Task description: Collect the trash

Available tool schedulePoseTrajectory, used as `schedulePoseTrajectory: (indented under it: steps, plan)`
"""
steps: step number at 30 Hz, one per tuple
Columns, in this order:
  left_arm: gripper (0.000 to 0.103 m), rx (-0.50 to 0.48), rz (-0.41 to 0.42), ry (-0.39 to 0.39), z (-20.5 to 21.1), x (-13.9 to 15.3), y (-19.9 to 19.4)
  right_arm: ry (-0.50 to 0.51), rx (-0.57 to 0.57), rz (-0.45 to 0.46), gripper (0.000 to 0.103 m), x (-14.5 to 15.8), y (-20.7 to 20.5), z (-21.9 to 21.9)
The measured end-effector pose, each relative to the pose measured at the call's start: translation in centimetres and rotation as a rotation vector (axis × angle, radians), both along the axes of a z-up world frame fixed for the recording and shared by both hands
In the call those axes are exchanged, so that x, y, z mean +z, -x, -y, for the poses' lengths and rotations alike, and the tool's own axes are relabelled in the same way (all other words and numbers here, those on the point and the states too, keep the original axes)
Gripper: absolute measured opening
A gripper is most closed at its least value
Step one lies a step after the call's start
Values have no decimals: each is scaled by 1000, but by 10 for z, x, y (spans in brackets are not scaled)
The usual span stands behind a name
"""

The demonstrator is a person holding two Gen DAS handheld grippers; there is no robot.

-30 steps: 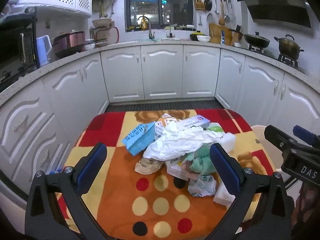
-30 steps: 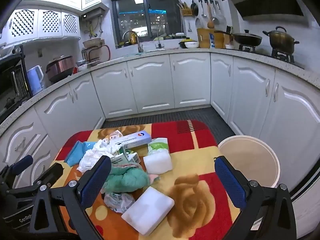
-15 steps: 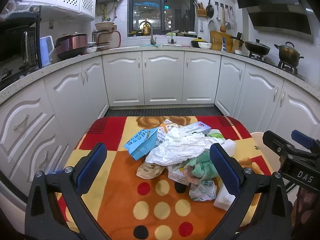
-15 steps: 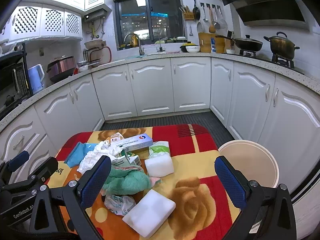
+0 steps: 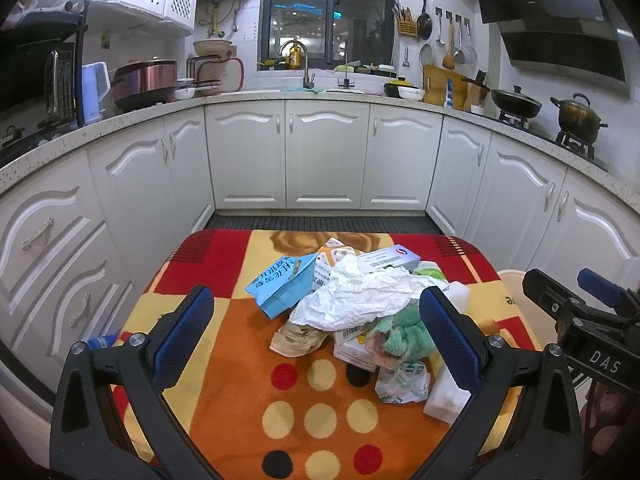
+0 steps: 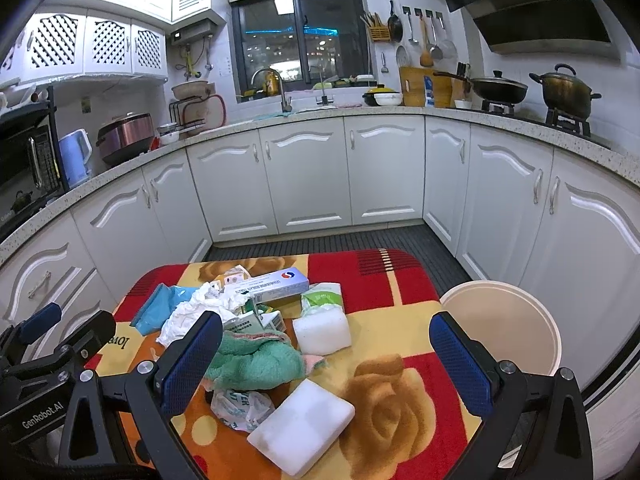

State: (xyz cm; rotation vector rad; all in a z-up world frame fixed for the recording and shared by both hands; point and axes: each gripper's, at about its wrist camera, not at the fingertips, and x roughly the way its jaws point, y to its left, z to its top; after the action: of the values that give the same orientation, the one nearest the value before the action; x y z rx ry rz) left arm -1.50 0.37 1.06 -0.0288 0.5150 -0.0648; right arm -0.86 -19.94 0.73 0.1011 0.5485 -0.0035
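- On the patterned table (image 5: 240,364), we see the trash heaped mid-cloth: crumpled white paper (image 5: 356,300) over a blue carton (image 5: 282,282), a green cloth (image 6: 256,360), and two white foam blocks (image 6: 304,420).
- Our left gripper (image 5: 316,340) hangs wide apart, empty, above the heap.
- Our right gripper (image 6: 326,364) is equally wide, holding nothing.
- Beside the table's right edge stands a beige bin (image 6: 504,324).
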Motion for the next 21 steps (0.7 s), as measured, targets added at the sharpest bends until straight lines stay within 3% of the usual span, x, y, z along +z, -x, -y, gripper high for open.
schedulePoseTrajectory:
  steps: [21]
  plan:
    - [102,6,0,2,-3,-2,0,10,-3,-2,103,-2,-1,0]
